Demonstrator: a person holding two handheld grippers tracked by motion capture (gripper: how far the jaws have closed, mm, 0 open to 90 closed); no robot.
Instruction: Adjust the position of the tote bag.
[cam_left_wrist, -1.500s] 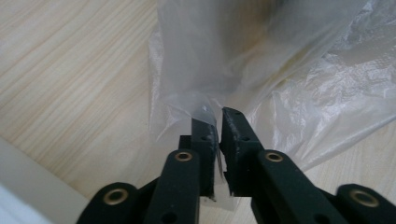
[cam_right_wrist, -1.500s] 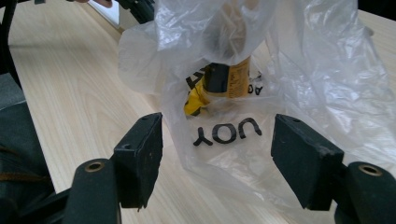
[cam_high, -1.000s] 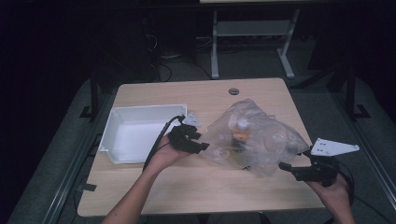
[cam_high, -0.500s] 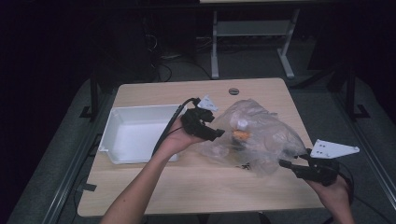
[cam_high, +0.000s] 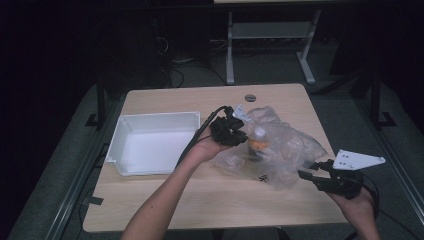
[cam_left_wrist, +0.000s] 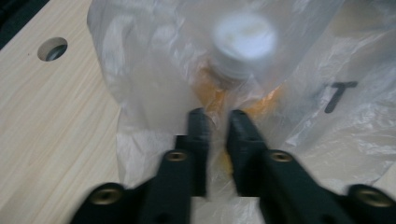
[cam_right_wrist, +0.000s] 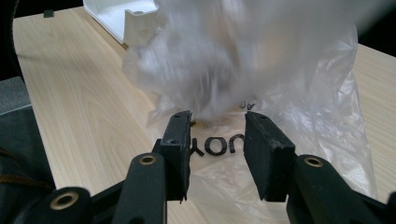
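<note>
A crumpled clear plastic bag (cam_high: 287, 150) lies on the wooden table (cam_high: 200, 200), holding a bottle with a white cap (cam_high: 258, 134) and something orange. My left gripper (cam_high: 241, 135) is at the bag's left side. In the left gripper view its jaws have just been closing and now pinch the bag's film (cam_left_wrist: 154, 93) between them, just below the white cap (cam_left_wrist: 243, 39); left gripper (cam_left_wrist: 217, 116). My right gripper (cam_high: 306, 175) sits low at the bag's right front corner. Its jaws, which have just been closing, stand apart over printed film (cam_right_wrist: 219, 144); right gripper (cam_right_wrist: 217, 123).
A white plastic tray (cam_high: 150, 118) stands on the left half of the table, its corner in the right gripper view (cam_right_wrist: 133, 18). A round cable hole (cam_high: 250, 97) is near the table's far edge. Dark floor and a table frame lie beyond.
My left gripper moved right and up from the tray's edge onto the bag, and its jaws came together on the film. The bag's left part has risen. The right hand stayed put.
</note>
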